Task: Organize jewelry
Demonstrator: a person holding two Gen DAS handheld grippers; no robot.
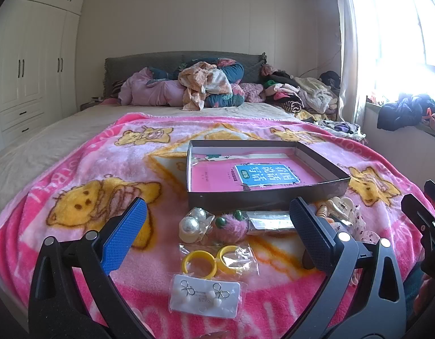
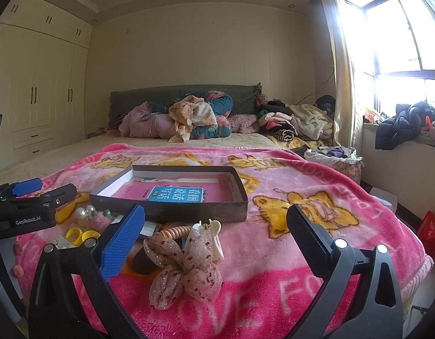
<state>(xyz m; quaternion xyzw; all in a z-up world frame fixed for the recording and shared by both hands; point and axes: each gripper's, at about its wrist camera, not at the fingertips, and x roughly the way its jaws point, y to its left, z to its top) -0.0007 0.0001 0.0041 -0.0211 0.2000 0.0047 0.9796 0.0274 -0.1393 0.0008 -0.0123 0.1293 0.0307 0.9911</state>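
Note:
A dark shallow box (image 1: 273,195) with a pink book inside lies on the pink blanket; it also shows in the right wrist view (image 2: 172,212). In front of it lie bagged jewelry pieces: pearl earrings (image 1: 190,224), a pink fuzzy piece with green beads (image 1: 231,226), yellow rings (image 1: 211,260), a card of bow earrings (image 1: 206,296) and a silver packet (image 1: 271,221). My left gripper (image 1: 217,231) is open above them, empty. My right gripper (image 2: 217,234) is open and empty over a spotted bow hair clip (image 2: 186,265), a cream claw clip (image 2: 214,227) and a wooden bead bracelet (image 2: 172,230).
The pink bear blanket (image 2: 273,254) covers the near end of the bed. Piles of clothes and bedding (image 1: 206,87) sit by the headboard. A wardrobe (image 1: 25,65) stands left, a window sill with clothes (image 2: 409,124) right. A red bag (image 2: 432,230) sits on the floor.

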